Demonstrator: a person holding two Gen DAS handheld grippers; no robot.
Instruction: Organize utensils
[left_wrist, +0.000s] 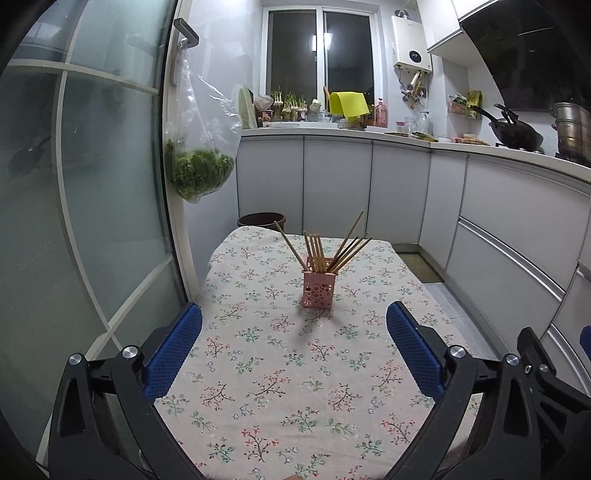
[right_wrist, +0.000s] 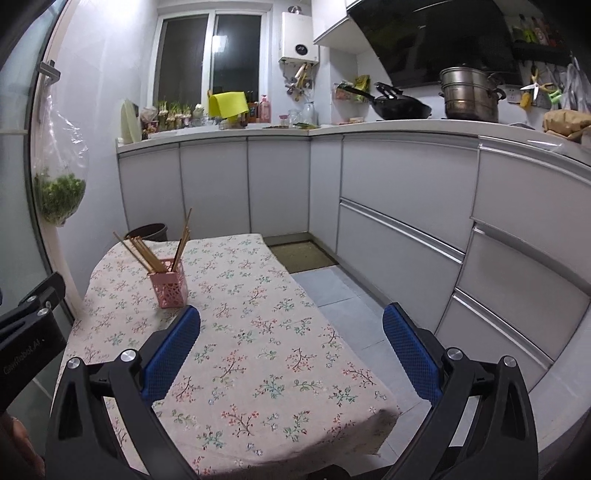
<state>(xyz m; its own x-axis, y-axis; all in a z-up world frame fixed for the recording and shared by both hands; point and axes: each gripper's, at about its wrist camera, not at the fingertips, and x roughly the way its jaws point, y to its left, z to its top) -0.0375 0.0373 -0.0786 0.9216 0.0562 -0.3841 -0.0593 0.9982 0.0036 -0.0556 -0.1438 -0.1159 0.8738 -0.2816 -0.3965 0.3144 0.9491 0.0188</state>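
Floral tablecloth (left_wrist: 280, 387) hides the table; chopsticks' (left_wrist: 317, 251) lower ends sit inside holder (left_wrist: 318, 291).

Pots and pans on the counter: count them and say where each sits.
2. A black wok sits under the range hood; a steel stacked steamer pot stands right of it. Others may be hidden beyond the frame.
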